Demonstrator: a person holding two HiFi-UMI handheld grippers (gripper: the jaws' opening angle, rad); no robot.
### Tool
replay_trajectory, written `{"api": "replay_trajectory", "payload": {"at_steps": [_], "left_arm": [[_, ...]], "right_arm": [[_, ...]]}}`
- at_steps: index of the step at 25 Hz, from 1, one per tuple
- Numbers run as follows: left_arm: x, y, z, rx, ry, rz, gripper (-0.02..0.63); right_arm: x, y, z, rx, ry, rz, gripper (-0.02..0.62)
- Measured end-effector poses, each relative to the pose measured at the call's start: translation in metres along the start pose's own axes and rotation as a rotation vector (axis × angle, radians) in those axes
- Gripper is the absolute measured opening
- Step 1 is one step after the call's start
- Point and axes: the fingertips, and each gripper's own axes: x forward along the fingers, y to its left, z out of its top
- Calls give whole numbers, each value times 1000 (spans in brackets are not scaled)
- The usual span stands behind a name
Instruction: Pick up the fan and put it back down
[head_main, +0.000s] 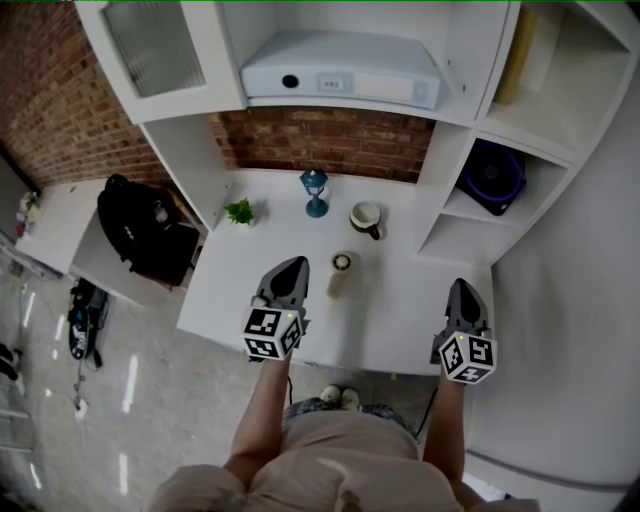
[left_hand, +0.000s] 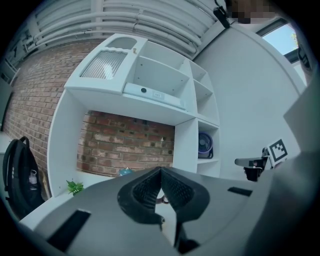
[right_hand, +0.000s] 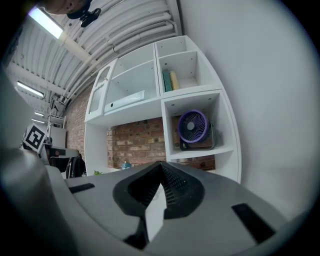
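Observation:
The purple fan (head_main: 495, 175) stands upright in a shelf cubby to the right of the white desk (head_main: 400, 325). It also shows in the left gripper view (left_hand: 204, 145) and, larger, in the right gripper view (right_hand: 193, 127). My left gripper (head_main: 295, 263) hovers over the desk's front left with its jaws shut and empty (left_hand: 160, 169). Over the desk's front right corner, short of the cubby, my right gripper (head_main: 463, 285) is also shut and holds nothing (right_hand: 161, 164). Both point level toward the shelving, well short of the fan.
On the desk stand a small green plant (head_main: 240, 211), a blue lantern (head_main: 315, 190), a mug (head_main: 367, 218) and a pale cylinder (head_main: 341, 272) just right of the left gripper. A white device (head_main: 340, 70) lies on the shelf above. A black backpack (head_main: 140, 230) sits at the left.

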Motion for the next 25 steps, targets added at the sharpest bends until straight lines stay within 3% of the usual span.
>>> {"api": "replay_trajectory", "payload": {"at_steps": [25], "left_arm": [[-10, 1, -10, -56, 18, -8, 28]], "right_arm": [[-17, 4, -7, -8, 31, -12, 14]]}}
